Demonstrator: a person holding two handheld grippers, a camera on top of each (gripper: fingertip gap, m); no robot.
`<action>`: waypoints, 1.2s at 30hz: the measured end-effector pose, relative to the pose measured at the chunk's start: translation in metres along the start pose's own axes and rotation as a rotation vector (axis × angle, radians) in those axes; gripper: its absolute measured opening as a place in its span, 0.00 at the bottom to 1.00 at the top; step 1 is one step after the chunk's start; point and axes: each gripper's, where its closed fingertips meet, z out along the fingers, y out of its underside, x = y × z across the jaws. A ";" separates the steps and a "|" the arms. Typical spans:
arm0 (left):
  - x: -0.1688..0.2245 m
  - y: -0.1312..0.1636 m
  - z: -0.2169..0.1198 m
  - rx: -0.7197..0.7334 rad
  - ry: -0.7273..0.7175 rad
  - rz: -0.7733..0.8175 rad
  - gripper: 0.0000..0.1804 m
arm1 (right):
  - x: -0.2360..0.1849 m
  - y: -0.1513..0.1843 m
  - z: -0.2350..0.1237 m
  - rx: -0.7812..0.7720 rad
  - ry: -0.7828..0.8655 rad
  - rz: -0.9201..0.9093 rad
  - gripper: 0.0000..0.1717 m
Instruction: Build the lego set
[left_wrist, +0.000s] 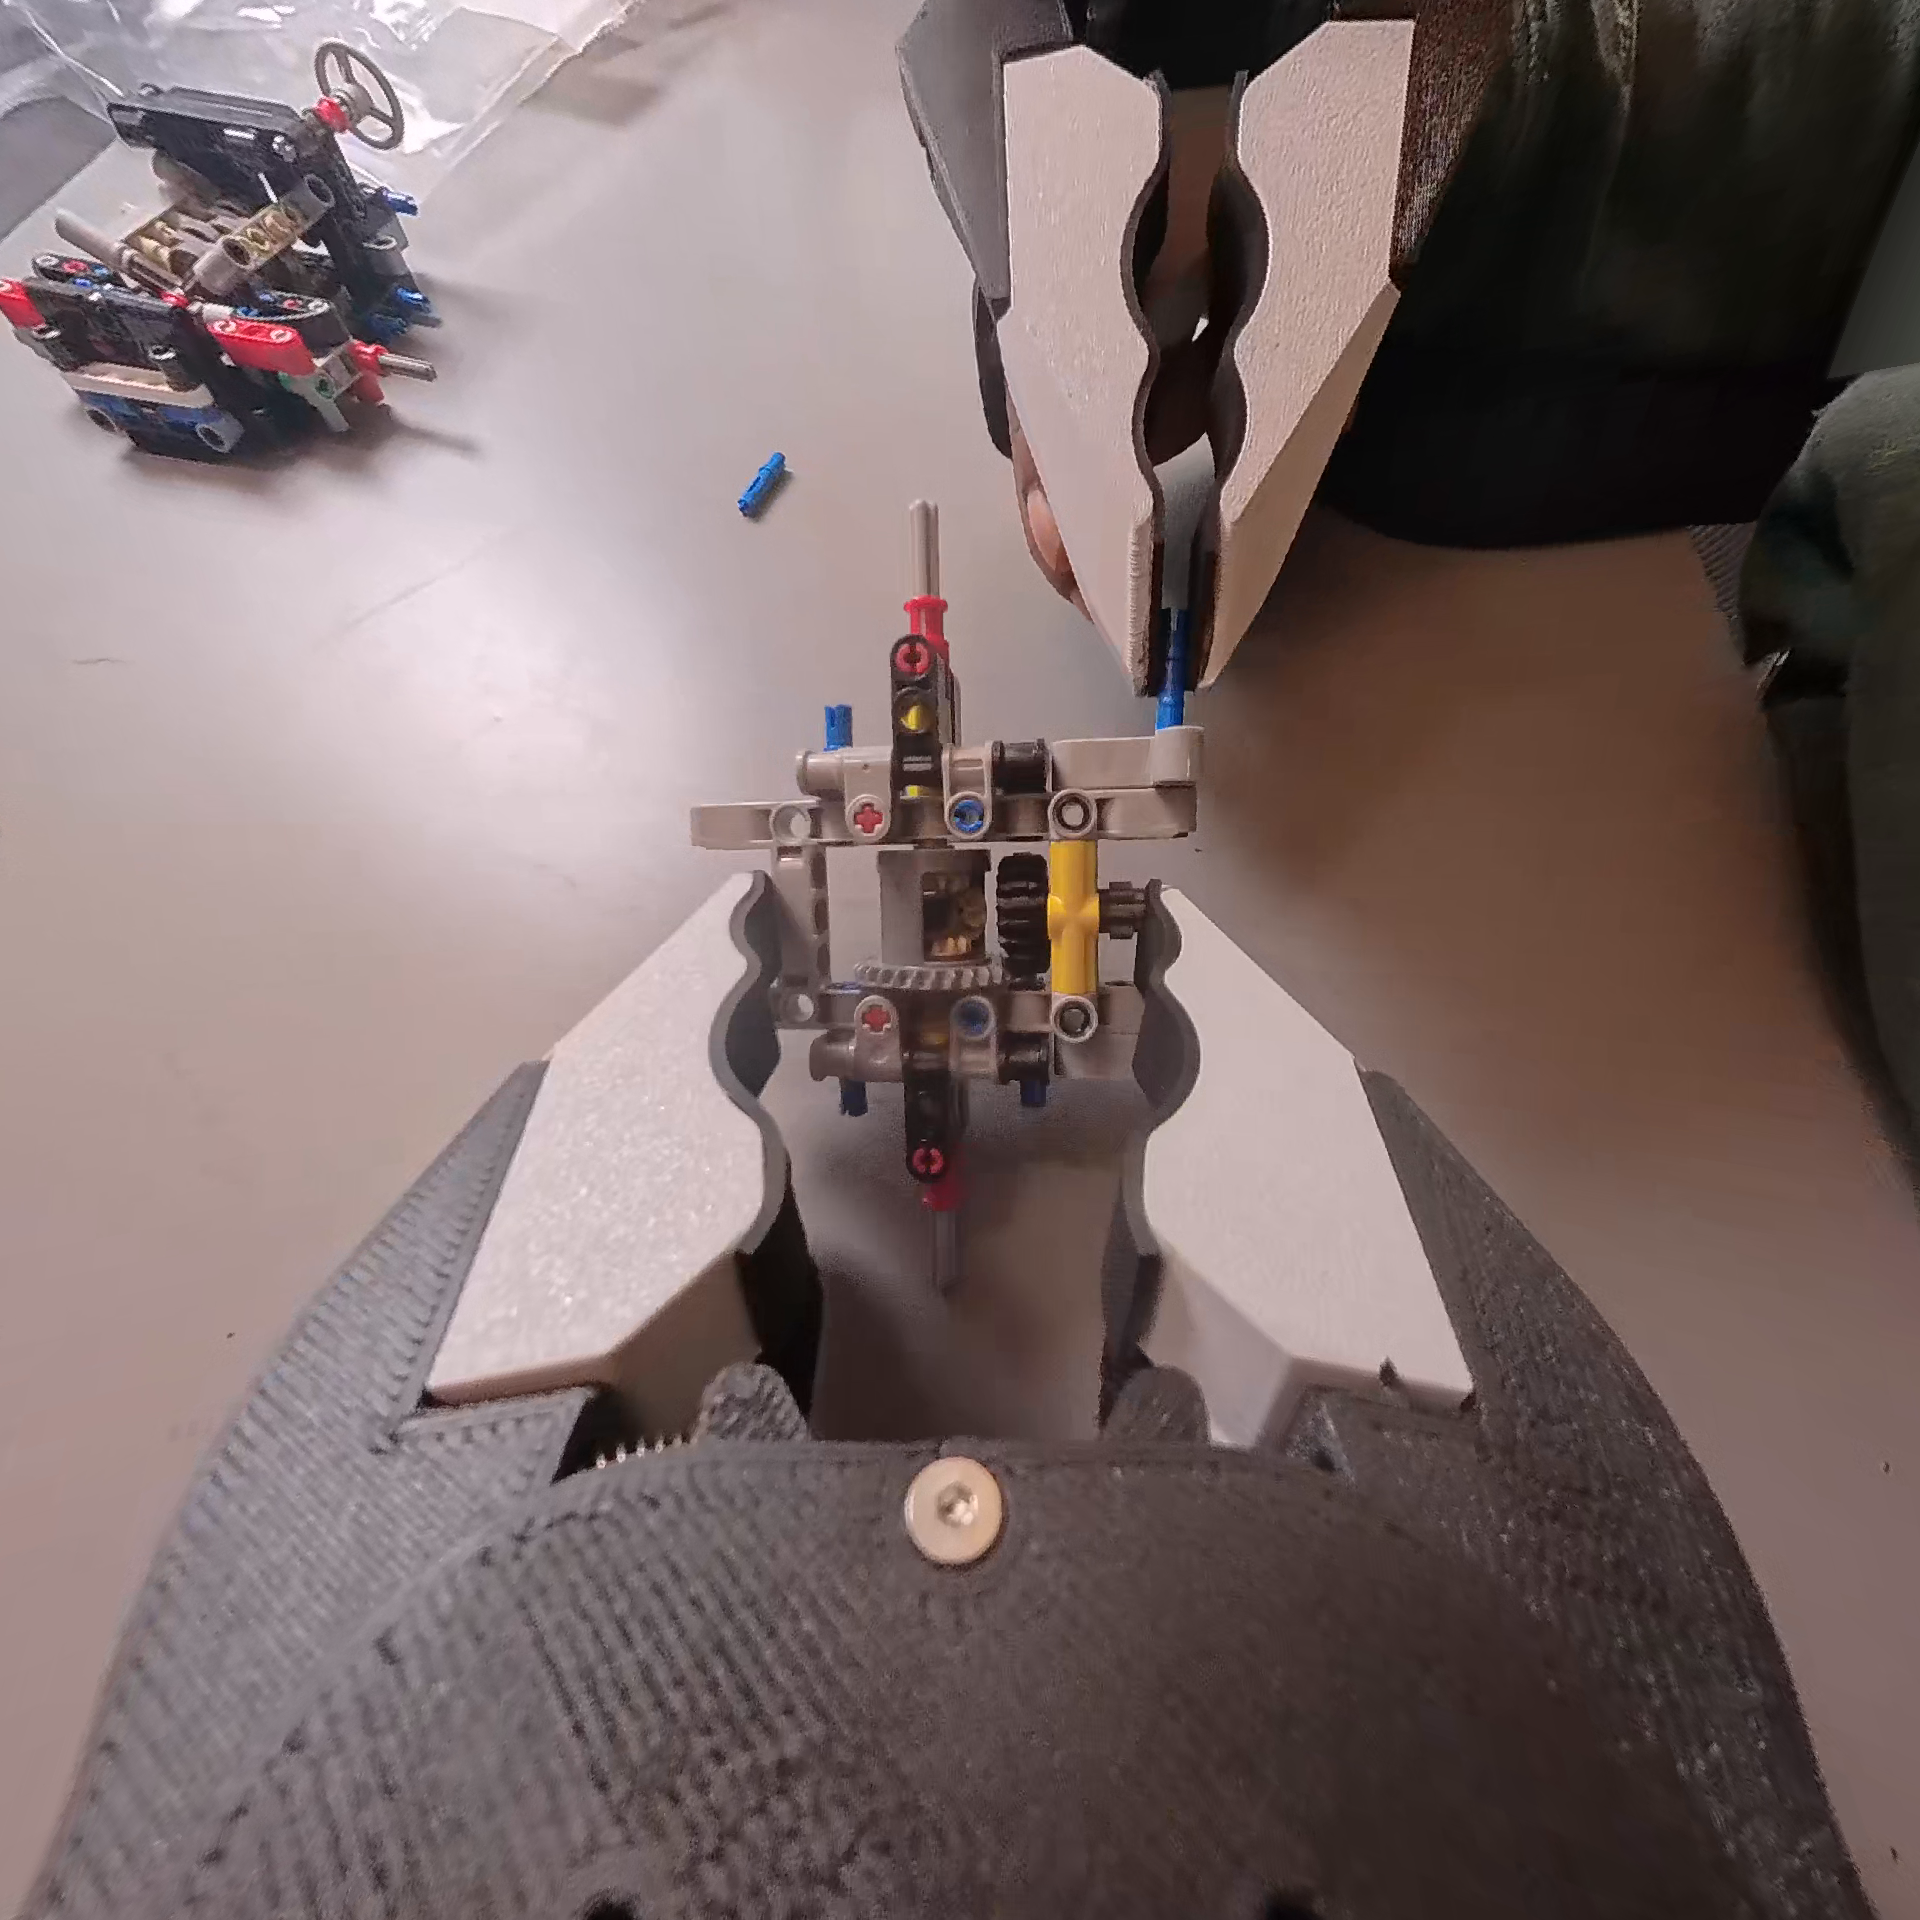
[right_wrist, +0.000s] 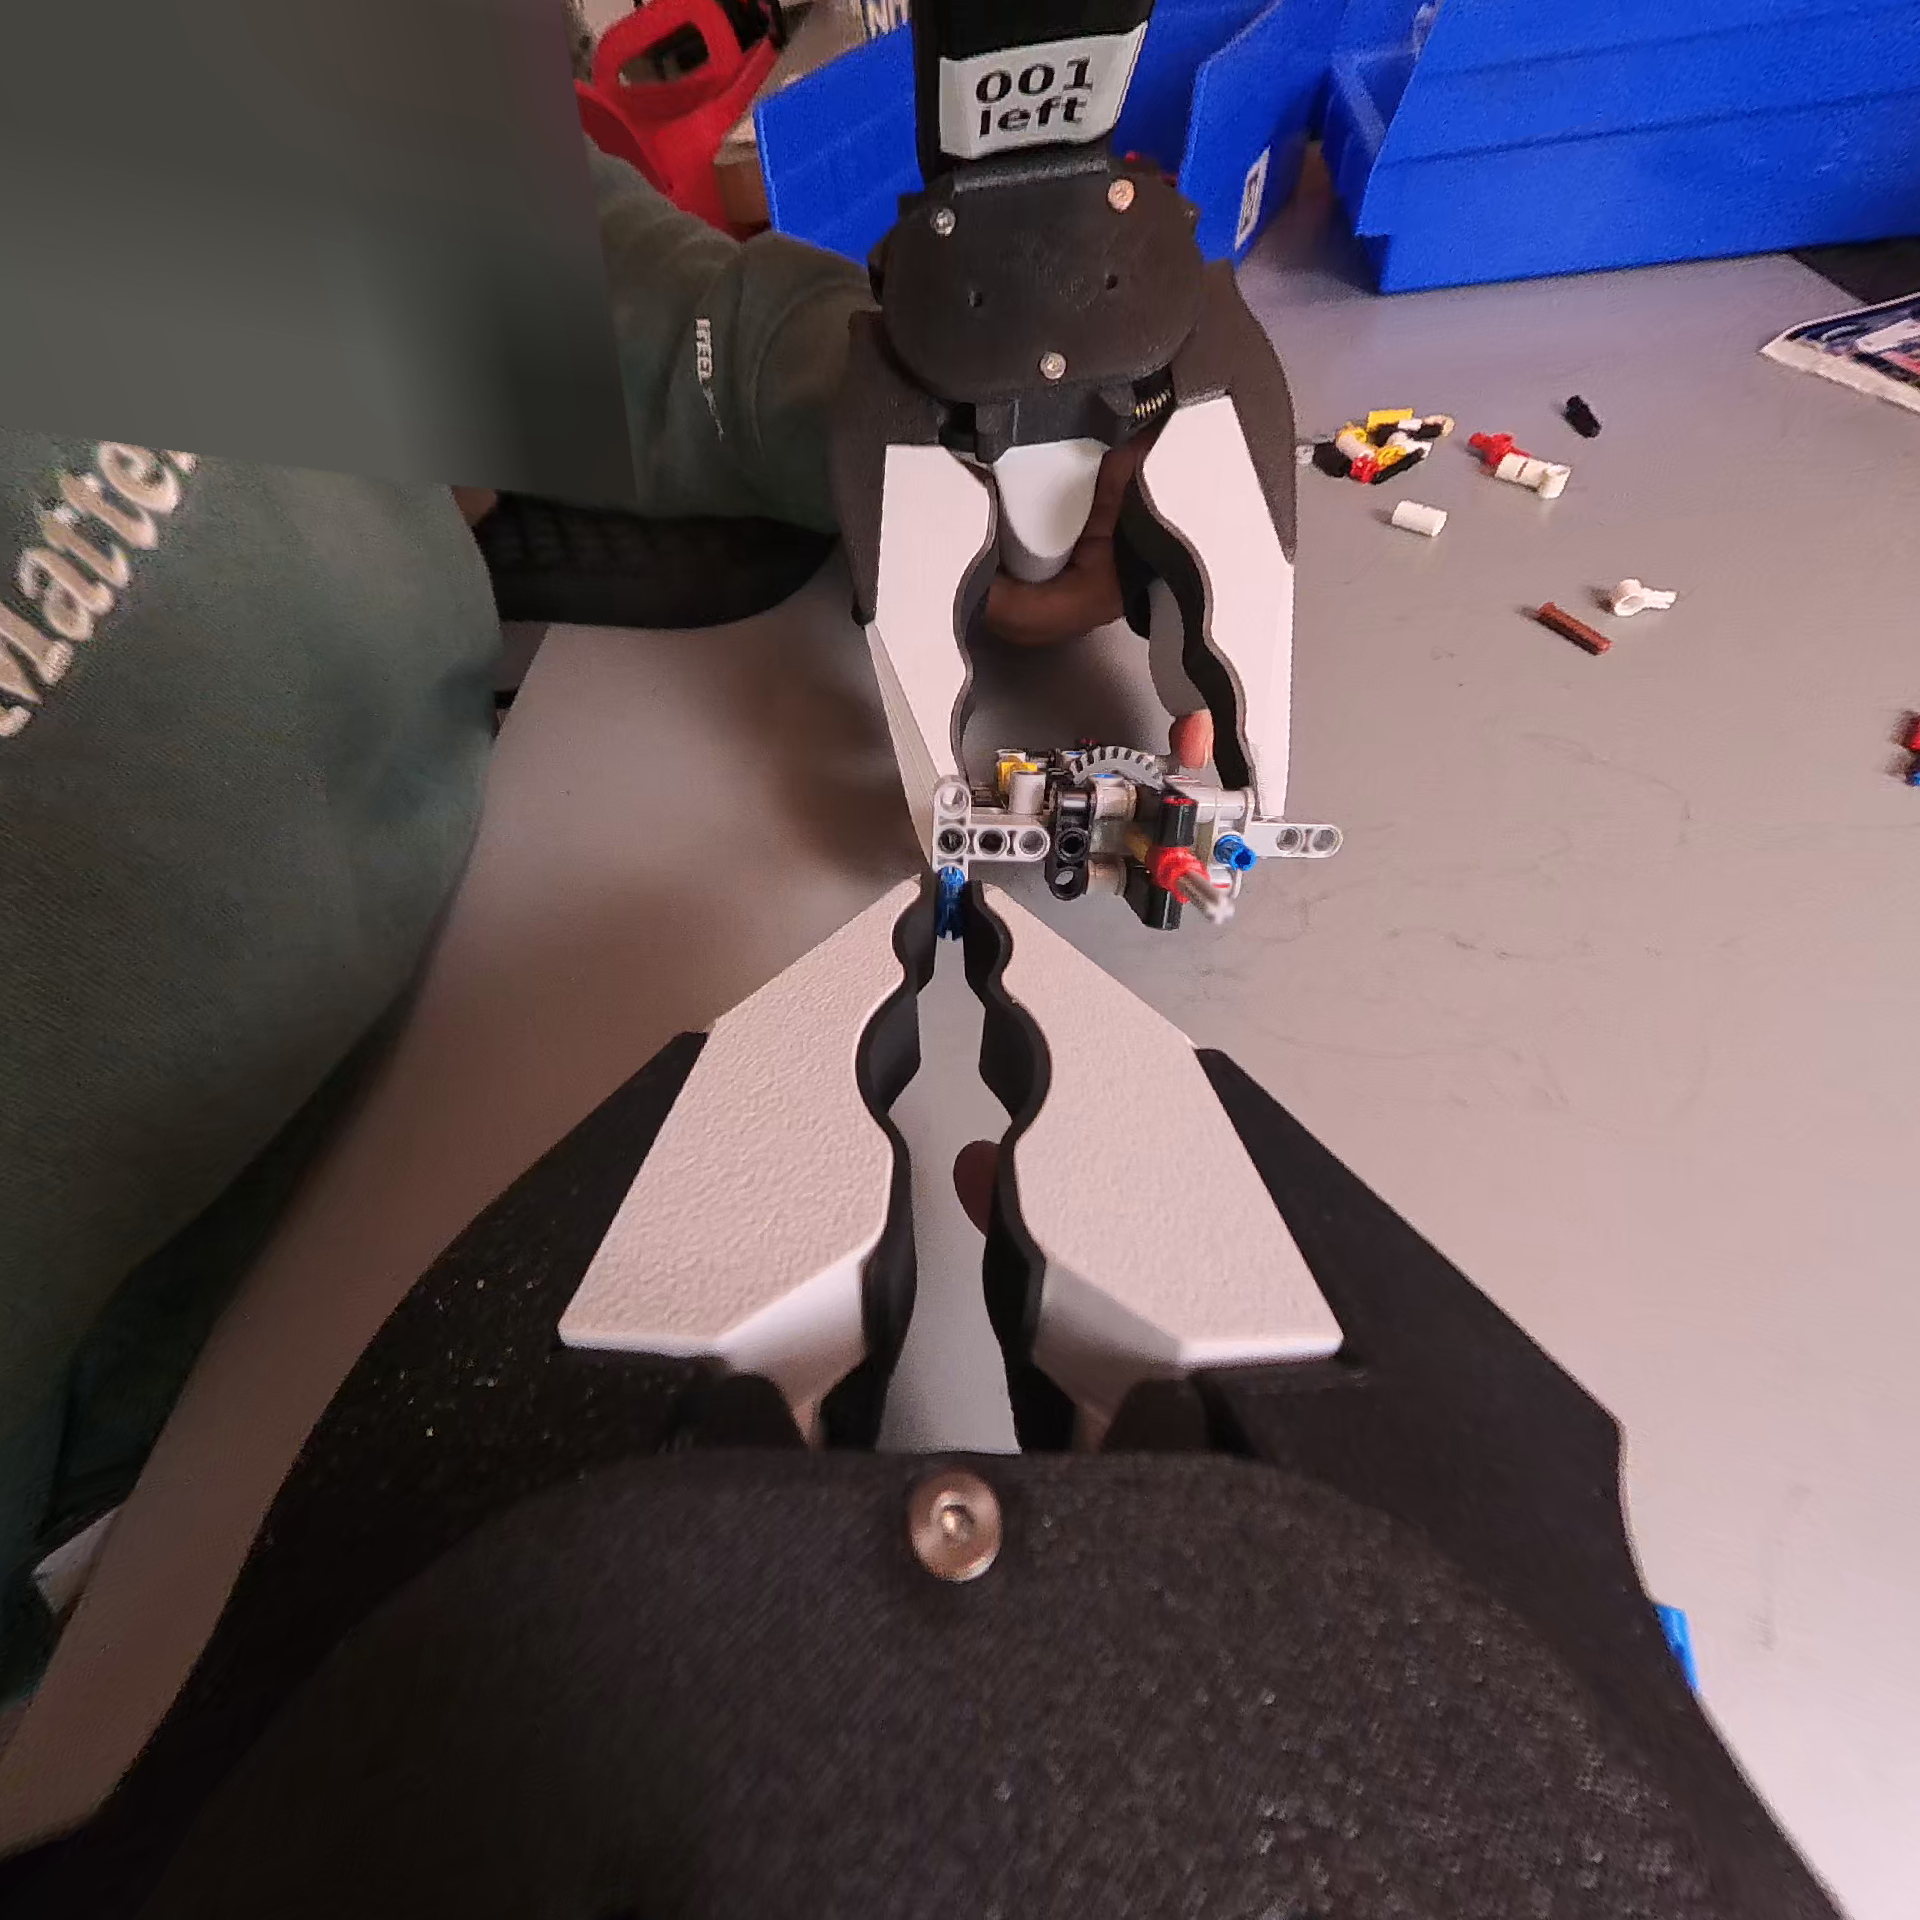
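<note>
The grey tabletop lies beneath both tongs, with a finished brick vehicle well off to the far left of the left tongs.

A grey geared brick assembly is clamped between the widely spread left tongs, whose pads are pressed on its two sides. Since it is gripped only by its lower half, it could be tilted or levered out by any sideways push from above.

A small blue pin is pinched at the very tips of the nearly closed right tongs, its free end seated at a corner hole of the assembly's light grey beam. With so little of the pin gripped, it could be twisted askew or dropped if misaligned with the hole. Another loose blue pin lies on the tabletop beyond the assembly.
</note>
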 end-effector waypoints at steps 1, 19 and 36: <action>-0.001 -0.002 -0.001 0.015 0.001 -0.013 0.38 | 0.001 -0.003 -0.001 0.023 -0.002 0.016 0.02; 0.017 -0.021 0.002 0.071 0.079 -0.012 0.38 | -0.014 0.019 0.017 -0.105 -0.067 -0.006 0.01; -0.004 0.008 -0.003 -0.086 -0.013 0.008 0.38 | 0.006 0.018 0.010 -0.125 0.065 -0.055 0.02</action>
